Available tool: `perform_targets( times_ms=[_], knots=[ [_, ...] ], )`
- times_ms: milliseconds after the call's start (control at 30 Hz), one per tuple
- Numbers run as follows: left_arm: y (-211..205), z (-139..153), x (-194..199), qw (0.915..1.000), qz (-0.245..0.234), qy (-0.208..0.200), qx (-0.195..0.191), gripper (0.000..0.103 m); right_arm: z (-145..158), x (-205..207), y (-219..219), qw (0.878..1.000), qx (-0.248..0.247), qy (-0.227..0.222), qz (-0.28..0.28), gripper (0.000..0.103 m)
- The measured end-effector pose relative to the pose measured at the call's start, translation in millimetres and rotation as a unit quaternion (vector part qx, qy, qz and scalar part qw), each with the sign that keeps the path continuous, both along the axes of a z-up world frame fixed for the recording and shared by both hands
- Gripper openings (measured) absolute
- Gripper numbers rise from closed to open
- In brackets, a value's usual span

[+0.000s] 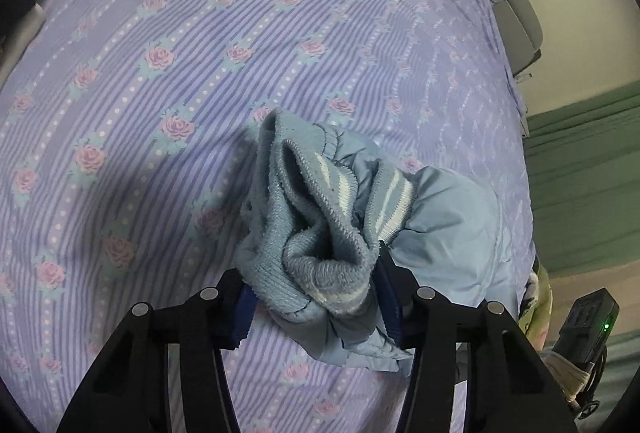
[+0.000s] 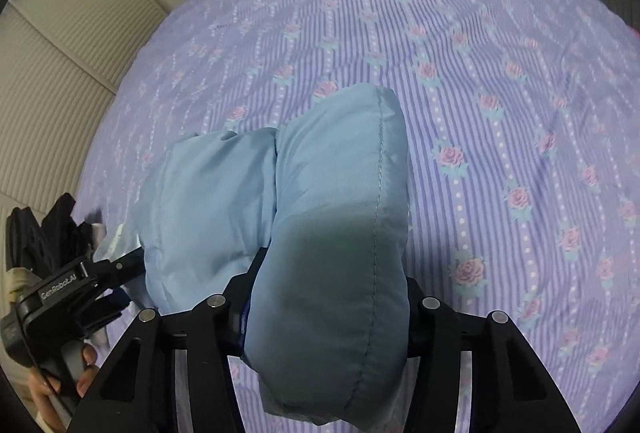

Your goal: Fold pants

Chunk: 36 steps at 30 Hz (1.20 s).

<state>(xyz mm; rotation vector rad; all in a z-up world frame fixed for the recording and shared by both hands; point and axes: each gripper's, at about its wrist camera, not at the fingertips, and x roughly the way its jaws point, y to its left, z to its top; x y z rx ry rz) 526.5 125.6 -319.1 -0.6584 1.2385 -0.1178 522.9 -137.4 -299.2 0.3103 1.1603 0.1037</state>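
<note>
On the floral bed (image 1: 168, 45), the left gripper (image 1: 316, 297) clamps the pants (image 1: 320, 217) cuffs and the right gripper (image 2: 328, 297) their padded fold, both lifted at frame bottom; next, I judge, lay them flat.

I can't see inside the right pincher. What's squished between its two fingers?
In the right wrist view, the right gripper is clamped on a puffy, padded fold of the light blue pants. Nothing else sits between the fingers.

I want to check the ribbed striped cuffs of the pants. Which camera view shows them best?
The left wrist view: the cuffs fill its centre, knit ribs and white stripes clear. The right wrist view shows only the pants' smooth padded fabric, no cuffs.
</note>
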Motion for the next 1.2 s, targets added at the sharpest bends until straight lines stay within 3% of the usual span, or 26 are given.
perform_targets(
  times_ms=[233, 467, 800, 1000, 1200],
  knots=[
    [-11, 43, -33, 0.9995, -0.005, -0.031, -0.003, 0.051, 49, -41, -9, 0.999, 0.001, -0.036, 0.006, 0.05],
    [-29, 109, -88, 0.9953, -0.034, -0.088, 0.021, 0.051, 111, -103, -26, 0.997, 0.005, -0.08, 0.004, 0.05],
    [-46, 205, -173, 0.983, -0.051, -0.173, 0.034, 0.051, 197, -184, -38, 0.99, 0.012, -0.144, -0.004, 0.05],
    [-45, 240, -212, 0.9767, -0.049, -0.201, 0.058, 0.051, 226, -219, -30, 0.986, 0.024, -0.165, 0.004, 0.05],
    [-26, 265, -246, 0.97, -0.04, -0.233, 0.058, 0.051, 245, -244, -19, 0.982, 0.032, -0.187, 0.015, 0.051]
  ],
)
